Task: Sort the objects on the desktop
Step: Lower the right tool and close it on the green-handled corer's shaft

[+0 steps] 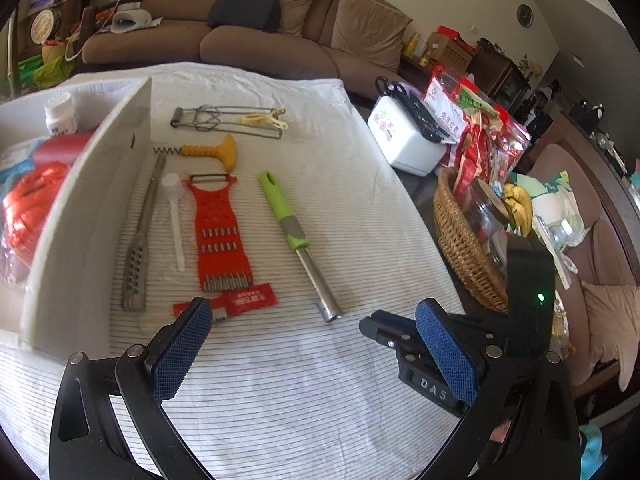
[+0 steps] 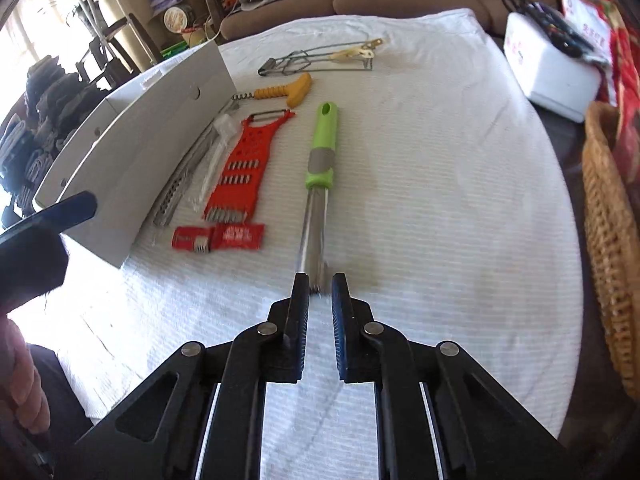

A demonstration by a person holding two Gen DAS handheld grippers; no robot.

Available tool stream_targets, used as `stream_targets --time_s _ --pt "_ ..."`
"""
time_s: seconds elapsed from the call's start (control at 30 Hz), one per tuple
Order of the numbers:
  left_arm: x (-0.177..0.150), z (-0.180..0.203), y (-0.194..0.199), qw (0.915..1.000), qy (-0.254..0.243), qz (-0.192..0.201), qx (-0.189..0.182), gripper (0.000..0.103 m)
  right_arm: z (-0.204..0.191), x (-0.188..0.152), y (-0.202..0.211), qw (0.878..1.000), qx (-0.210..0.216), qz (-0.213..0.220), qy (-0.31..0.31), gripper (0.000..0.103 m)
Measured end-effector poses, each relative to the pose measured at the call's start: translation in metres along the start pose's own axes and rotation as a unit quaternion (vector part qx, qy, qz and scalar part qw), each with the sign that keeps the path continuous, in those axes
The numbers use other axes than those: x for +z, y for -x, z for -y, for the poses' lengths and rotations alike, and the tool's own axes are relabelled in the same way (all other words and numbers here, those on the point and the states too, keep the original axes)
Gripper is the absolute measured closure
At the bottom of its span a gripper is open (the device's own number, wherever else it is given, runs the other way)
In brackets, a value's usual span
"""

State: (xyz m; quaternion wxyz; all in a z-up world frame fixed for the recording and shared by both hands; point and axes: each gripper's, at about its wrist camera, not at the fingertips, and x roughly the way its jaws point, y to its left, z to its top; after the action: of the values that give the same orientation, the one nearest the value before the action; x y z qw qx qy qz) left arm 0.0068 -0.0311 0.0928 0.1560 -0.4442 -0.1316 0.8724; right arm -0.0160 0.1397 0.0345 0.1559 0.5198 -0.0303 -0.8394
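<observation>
Kitchen tools lie on a striped white cloth (image 1: 340, 208). A green-handled corer (image 1: 298, 240) with a steel tube lies in the middle; it also shows in the right wrist view (image 2: 320, 172). My right gripper (image 2: 320, 286) has its jaws narrowly apart around the tube's near end; whether they press on it is unclear. Seen in the left wrist view, the right gripper (image 1: 370, 326) sits just right of that tube end. My left gripper (image 1: 312, 320) is open and empty above the cloth, near a red sachet (image 1: 250, 298). A red grater (image 1: 218, 228), orange corkscrew (image 1: 212, 152) and metal tongs (image 1: 140, 228) lie to the left.
A white box (image 1: 80, 208) at the left holds a bottle and red packets. A wire tool (image 1: 224, 120) lies at the far side. A white container (image 1: 404, 136) and a wicker basket (image 1: 460, 240) of snacks stand off the cloth's right edge. A sofa is behind.
</observation>
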Motion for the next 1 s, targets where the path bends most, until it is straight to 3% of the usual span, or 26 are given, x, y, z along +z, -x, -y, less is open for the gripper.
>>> stream_targets --time_s 0.2,0.37,0.5,0.67,0.8,0.9,1.0 --pt "0.011 0.002 -0.053 0.9985 0.028 -0.043 0.021 0.000 0.013 -0.031 0.013 1.000 -0.002 0.021 -0.016 0.088" --pt "0.041 -0.016 -0.091 0.9936 0.060 -0.065 0.070 0.000 0.004 -0.023 0.008 0.999 -0.002 0.054 -0.002 0.079" --pt "0.058 -0.022 -0.114 0.9912 0.056 -0.080 0.089 0.000 -0.007 -0.012 -0.009 0.997 -0.010 0.070 0.007 0.069" --pt "0.073 -0.026 -0.136 0.9886 0.064 -0.095 0.098 0.001 -0.011 -0.007 -0.028 0.997 -0.015 0.073 0.007 0.069" --pt "0.078 -0.016 -0.148 0.9874 0.030 -0.104 0.116 0.003 -0.012 -0.005 -0.034 0.997 -0.021 0.078 0.008 0.069" --pt "0.082 -0.010 -0.152 0.9872 0.016 -0.107 0.117 0.012 -0.015 -0.005 -0.035 0.996 -0.028 0.079 0.018 0.071" --pt "0.086 -0.005 -0.152 0.9868 0.006 -0.108 0.120 0.013 -0.015 -0.007 -0.035 0.997 -0.020 0.079 0.017 0.084"
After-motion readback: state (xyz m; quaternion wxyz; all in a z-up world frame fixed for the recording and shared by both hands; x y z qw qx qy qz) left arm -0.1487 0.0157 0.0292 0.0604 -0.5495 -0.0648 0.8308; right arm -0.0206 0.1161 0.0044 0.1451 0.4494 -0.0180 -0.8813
